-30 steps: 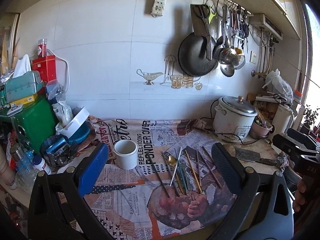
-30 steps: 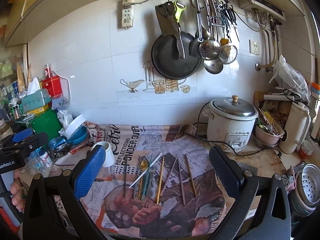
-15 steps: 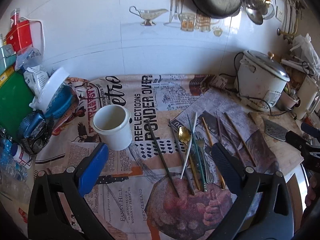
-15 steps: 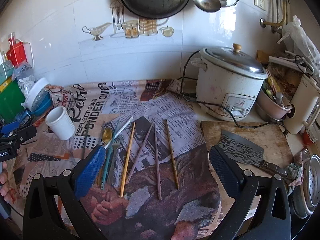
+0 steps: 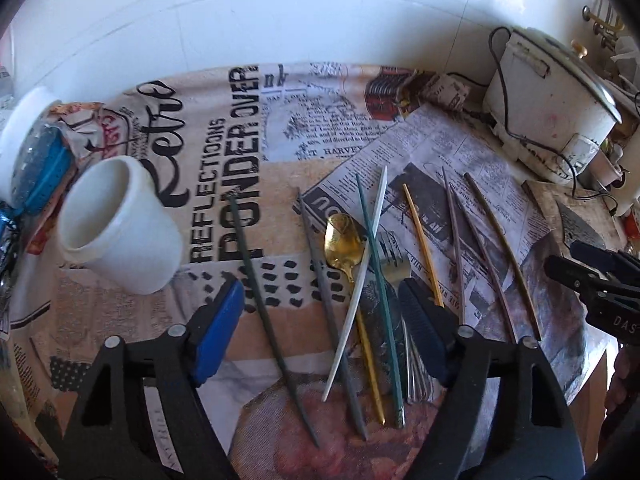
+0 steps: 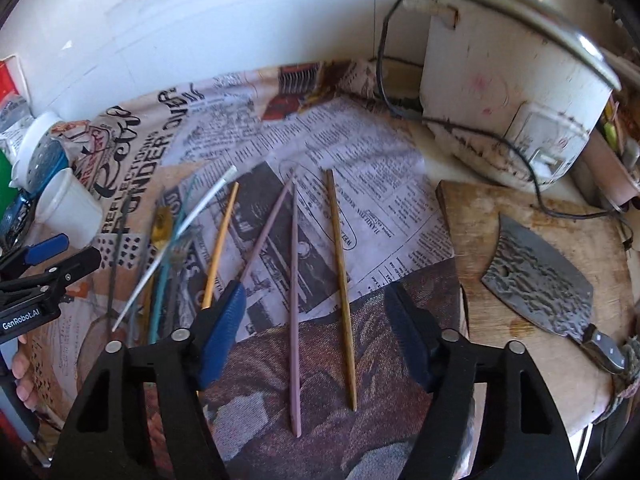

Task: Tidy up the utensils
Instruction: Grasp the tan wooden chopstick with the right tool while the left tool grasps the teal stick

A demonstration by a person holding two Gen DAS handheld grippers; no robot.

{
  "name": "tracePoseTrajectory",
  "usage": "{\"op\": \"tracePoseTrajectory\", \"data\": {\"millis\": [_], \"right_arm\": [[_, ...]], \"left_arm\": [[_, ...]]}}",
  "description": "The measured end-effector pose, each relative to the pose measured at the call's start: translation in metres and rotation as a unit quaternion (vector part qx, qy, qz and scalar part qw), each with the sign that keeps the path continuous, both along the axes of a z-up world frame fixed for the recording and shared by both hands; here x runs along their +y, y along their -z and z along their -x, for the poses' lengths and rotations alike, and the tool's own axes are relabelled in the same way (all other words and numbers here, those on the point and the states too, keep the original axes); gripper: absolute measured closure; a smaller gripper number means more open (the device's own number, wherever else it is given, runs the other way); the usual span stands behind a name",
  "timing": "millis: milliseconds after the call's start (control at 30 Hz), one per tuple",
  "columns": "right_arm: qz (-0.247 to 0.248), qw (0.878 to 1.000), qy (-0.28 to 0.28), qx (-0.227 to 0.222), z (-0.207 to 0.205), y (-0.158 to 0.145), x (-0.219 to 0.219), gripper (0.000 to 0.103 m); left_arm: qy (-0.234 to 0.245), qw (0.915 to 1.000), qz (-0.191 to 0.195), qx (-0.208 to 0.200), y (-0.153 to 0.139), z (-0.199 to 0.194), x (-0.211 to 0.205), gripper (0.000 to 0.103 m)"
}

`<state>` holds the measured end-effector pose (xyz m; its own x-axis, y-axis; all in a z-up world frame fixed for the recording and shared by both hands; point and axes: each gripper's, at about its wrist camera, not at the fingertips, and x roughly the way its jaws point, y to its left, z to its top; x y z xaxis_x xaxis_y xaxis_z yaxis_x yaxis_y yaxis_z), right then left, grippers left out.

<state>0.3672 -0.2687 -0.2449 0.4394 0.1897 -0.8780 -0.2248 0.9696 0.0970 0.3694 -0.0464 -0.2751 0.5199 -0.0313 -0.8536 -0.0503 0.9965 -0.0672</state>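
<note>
Several loose chopsticks, a gold spoon [image 5: 342, 242] and a fork [image 5: 394, 256] lie on a newspaper-print cloth [image 5: 248, 128]. A white cup [image 5: 116, 226] stands upright at the left. My left gripper [image 5: 322, 320] is open and empty, low over the dark grey chopstick [image 5: 264, 308], the white chopstick [image 5: 356, 288] and the spoon. My right gripper [image 6: 316, 330] is open and empty, low over a mauve chopstick [image 6: 295, 300] and a tan chopstick [image 6: 342, 280]. A yellow chopstick [image 6: 218, 248] lies to its left.
A white rice cooker [image 6: 516, 92] with a black cord stands at the back right. A cleaver [image 6: 544, 280] lies on a wooden cutting board [image 6: 480, 240] at the right. A blue and white container [image 5: 32, 152] sits left of the cup. The tiled wall [image 5: 280, 12] is behind.
Both grippers have tipped down and come much closer to the utensils on the cloth. The wall rack and pan have left the views. Both grippers stay open.
</note>
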Motion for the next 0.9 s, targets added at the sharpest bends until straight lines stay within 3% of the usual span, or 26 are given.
{"op": "tracePoseTrajectory", "data": {"millis": [167, 267, 333, 467, 533, 633, 900], "right_arm": [[-0.003, 1.000, 0.006, 0.030, -0.021, 0.020, -0.009, 0.053], [-0.018, 0.999, 0.009, 0.046, -0.030, 0.029, -0.015, 0.060], [-0.023, 0.998, 0.011, 0.054, -0.036, 0.034, -0.016, 0.067], [-0.026, 0.997, 0.012, 0.066, -0.047, 0.041, -0.015, 0.073], [-0.026, 0.997, 0.009, 0.072, -0.053, 0.045, -0.013, 0.079], [-0.023, 0.996, 0.005, 0.081, -0.061, 0.051, -0.008, 0.084], [-0.022, 0.996, -0.008, 0.090, -0.071, 0.056, -0.001, 0.087]], "left_arm": [[0.005, 0.9998, -0.011, 0.014, 0.016, -0.027, -0.013, 0.030], [0.013, 0.9994, -0.011, 0.029, 0.023, -0.040, -0.016, 0.037], [0.025, 0.9989, -0.002, 0.040, 0.029, -0.048, -0.018, 0.048], [0.052, 0.9962, 0.026, 0.064, 0.036, -0.061, -0.021, 0.056], [0.059, 0.9944, 0.042, 0.077, 0.040, -0.067, -0.022, 0.067], [0.061, 0.9913, 0.061, 0.099, 0.047, -0.075, -0.022, 0.080], [0.064, 0.9888, 0.061, 0.120, 0.054, -0.088, -0.020, 0.090]]}}
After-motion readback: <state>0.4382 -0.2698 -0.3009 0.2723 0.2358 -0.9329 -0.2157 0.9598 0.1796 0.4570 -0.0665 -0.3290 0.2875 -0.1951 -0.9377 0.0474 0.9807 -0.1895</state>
